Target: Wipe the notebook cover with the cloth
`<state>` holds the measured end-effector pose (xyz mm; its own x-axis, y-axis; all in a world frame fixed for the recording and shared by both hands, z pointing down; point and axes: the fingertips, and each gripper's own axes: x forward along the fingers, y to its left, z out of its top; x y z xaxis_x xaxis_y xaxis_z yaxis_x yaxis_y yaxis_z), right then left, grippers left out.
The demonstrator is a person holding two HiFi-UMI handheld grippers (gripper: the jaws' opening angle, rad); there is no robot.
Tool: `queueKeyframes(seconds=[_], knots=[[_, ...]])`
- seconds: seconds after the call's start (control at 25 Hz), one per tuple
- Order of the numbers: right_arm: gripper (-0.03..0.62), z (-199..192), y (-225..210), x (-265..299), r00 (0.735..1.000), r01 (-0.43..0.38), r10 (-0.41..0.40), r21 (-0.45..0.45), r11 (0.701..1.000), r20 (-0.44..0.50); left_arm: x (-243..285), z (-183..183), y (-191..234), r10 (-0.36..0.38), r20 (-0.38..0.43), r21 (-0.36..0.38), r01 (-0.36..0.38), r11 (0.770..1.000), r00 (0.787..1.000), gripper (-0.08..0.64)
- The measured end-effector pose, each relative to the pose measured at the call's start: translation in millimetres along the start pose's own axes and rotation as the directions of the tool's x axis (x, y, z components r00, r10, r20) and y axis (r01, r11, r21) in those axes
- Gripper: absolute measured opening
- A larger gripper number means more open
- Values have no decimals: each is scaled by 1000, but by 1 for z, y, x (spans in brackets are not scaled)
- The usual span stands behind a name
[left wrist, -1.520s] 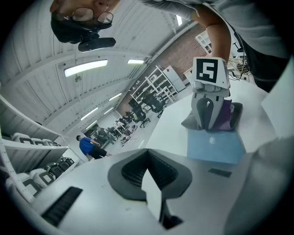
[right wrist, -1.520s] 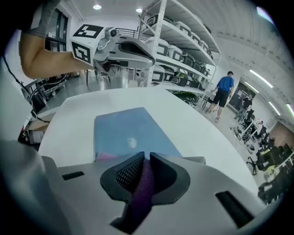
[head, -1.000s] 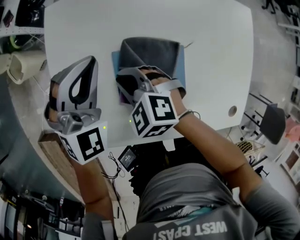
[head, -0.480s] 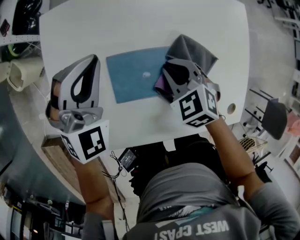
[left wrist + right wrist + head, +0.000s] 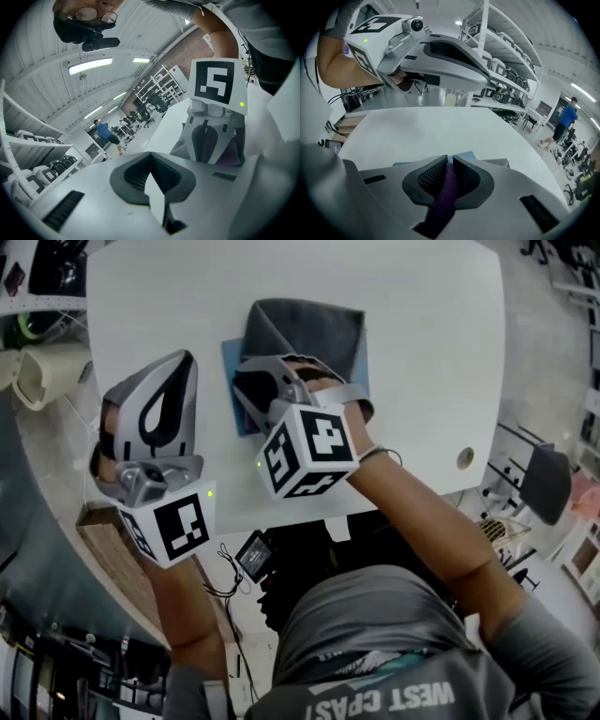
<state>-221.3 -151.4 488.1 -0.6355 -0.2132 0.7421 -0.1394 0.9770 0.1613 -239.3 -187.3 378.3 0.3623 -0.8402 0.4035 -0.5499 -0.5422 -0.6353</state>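
Observation:
A blue notebook (image 5: 230,360) lies flat on the white table (image 5: 422,296). A grey cloth (image 5: 305,334) is spread over most of its cover, so only the left edge and a right sliver show. My right gripper (image 5: 251,388) rests on the notebook's near left part, shut on a fold of the cloth. In the right gripper view this fold shows purple (image 5: 446,190) between the pads of the right gripper (image 5: 449,164), with the notebook's blue corner (image 5: 462,155) just beyond. My left gripper (image 5: 186,362) hangs left of the notebook, shut and holding nothing (image 5: 150,157).
A round cable hole (image 5: 464,460) sits near the table's front right edge. A small black device (image 5: 255,556) with a cable hangs below the front edge. A wooden bench (image 5: 108,554) stands at the left, a chair (image 5: 548,486) at the right.
The right gripper dragged the cloth to the notebook's right end, baring the blue cover, then swept it back left over the notebook. The left gripper has stayed put.

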Motion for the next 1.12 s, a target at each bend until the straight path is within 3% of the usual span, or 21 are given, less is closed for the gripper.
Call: queueKeyframes(seconds=[0.2,0.4,0.56,0.68,0.84,1.12], knots=[[60,2,-1,5,1000,-5,5,0,1000,16,-2,-5,-2,-1,-5,-2,1,1000,1000,2],[60,-49,-36,-32,994,102,-97,96,990,-55,-1,3,0,-5,11,10,5,1000,1000,2],[60,-103,-64,-70,973,209,-185,188,960,-137,7,14,-3,-16,29,21,15,1000,999,2],[60,-115,-70,-79,966,238,-207,217,947,-154,11,20,-6,-25,37,24,24,999,999,2],[60,-89,-71,-60,975,204,-186,168,964,-120,10,19,-8,-27,38,20,26,999,999,2],[60,-6,-46,3,997,78,-78,48,996,-13,-1,-1,-4,-11,8,-6,11,1000,1000,2]])
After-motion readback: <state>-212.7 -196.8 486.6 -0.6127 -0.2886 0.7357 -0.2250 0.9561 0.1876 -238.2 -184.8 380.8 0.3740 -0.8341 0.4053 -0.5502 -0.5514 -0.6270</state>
